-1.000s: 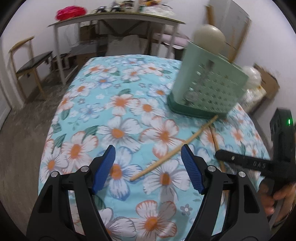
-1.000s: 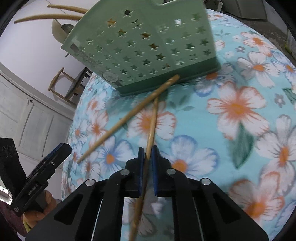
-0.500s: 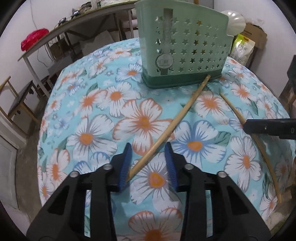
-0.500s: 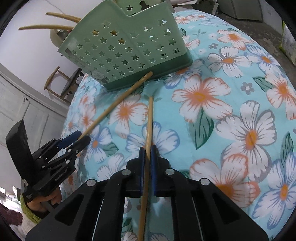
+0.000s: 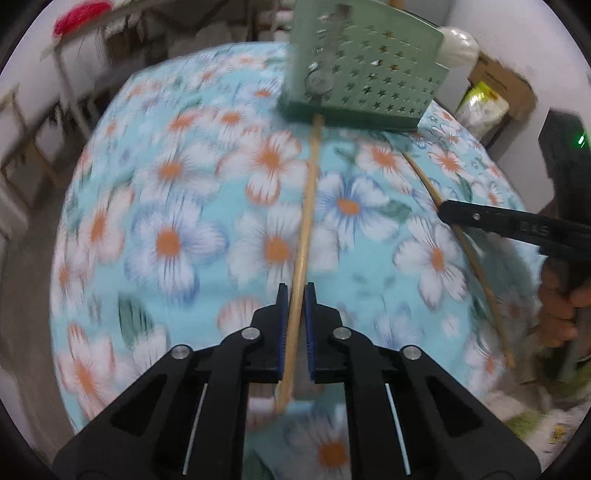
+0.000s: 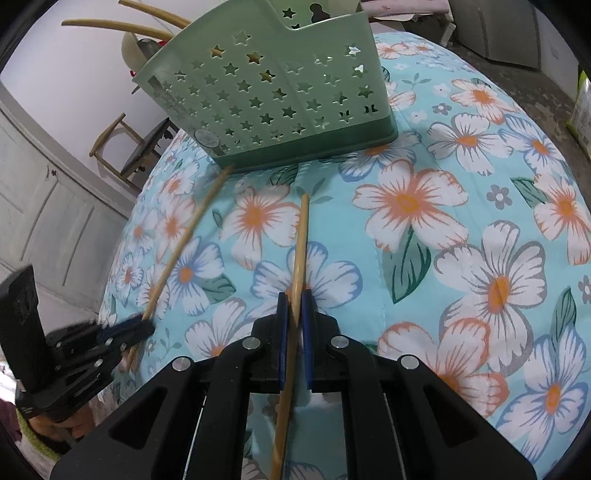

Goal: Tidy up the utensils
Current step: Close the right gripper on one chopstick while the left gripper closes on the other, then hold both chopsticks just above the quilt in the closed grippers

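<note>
A green star-holed utensil basket (image 5: 364, 72) stands at the far side of the flowered table; it also shows in the right wrist view (image 6: 273, 92). My left gripper (image 5: 294, 295) is shut on a wooden chopstick (image 5: 308, 199) whose far tip reaches the basket's base. My right gripper (image 6: 294, 301) is shut on a second wooden chopstick (image 6: 301, 236) that points toward the basket. The left gripper (image 6: 125, 330) with its chopstick (image 6: 184, 243) shows at the left of the right wrist view. The right gripper's finger (image 5: 480, 218) and its chopstick (image 5: 424, 177) show at the right of the left wrist view.
Several wooden utensils (image 6: 122, 26) stick out of the basket's far side. The table has a light-blue flowered cloth (image 6: 443, 206). A chair (image 6: 125, 147) and white doors stand beyond the table's left. Boxes and a bag (image 5: 484, 103) lie behind the basket.
My left gripper has closed on its chopstick and swung it to point straight at the basket. My right gripper keeps its hold and has drawn its chopstick back from the basket.
</note>
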`<action>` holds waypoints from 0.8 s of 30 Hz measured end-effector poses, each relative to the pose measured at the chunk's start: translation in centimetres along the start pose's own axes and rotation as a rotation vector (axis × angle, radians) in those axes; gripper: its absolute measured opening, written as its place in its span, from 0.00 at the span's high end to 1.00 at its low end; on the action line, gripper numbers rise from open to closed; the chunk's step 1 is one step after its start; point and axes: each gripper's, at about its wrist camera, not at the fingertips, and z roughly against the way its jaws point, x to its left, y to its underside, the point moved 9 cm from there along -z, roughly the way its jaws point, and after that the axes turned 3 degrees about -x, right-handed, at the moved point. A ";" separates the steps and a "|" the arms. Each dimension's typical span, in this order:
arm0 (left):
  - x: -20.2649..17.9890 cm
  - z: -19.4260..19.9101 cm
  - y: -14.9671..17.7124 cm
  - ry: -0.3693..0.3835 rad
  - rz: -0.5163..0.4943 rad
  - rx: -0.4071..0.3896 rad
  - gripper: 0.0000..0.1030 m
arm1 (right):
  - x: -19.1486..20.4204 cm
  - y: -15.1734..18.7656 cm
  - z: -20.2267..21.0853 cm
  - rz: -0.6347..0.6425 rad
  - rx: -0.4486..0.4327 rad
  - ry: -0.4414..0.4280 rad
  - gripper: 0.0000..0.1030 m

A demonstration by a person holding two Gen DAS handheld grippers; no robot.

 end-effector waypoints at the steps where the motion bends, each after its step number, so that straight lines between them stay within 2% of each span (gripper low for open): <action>1: 0.1 0.3 0.6 0.016 0.022 0.010 0.93 | 0.0 0.0 0.0 0.003 0.001 -0.001 0.93; 6: -0.4 2.3 2.6 0.118 0.087 0.041 0.90 | 0.1 0.0 -0.1 0.024 0.007 -0.001 0.93; 9: -0.5 3.0 2.0 0.145 0.097 0.008 0.81 | 0.3 0.1 -0.1 0.043 0.013 0.002 0.93; 12: -0.6 3.1 0.5 0.154 0.096 -0.027 0.79 | 0.5 0.6 -0.1 0.057 0.022 0.002 0.93; 16: -0.6 1.7 -1.7 0.117 0.069 -0.053 0.79 | 0.6 1.5 0.3 0.065 0.037 -0.003 0.93; 21: 0.1 -0.7 -3.6 0.002 0.013 -0.073 0.79 | 0.6 2.5 0.9 0.086 0.062 -0.008 0.93; 24: 0.5 -1.8 -3.9 -0.010 0.011 -0.078 0.81 | 0.8 2.7 1.1 0.099 0.071 -0.007 0.92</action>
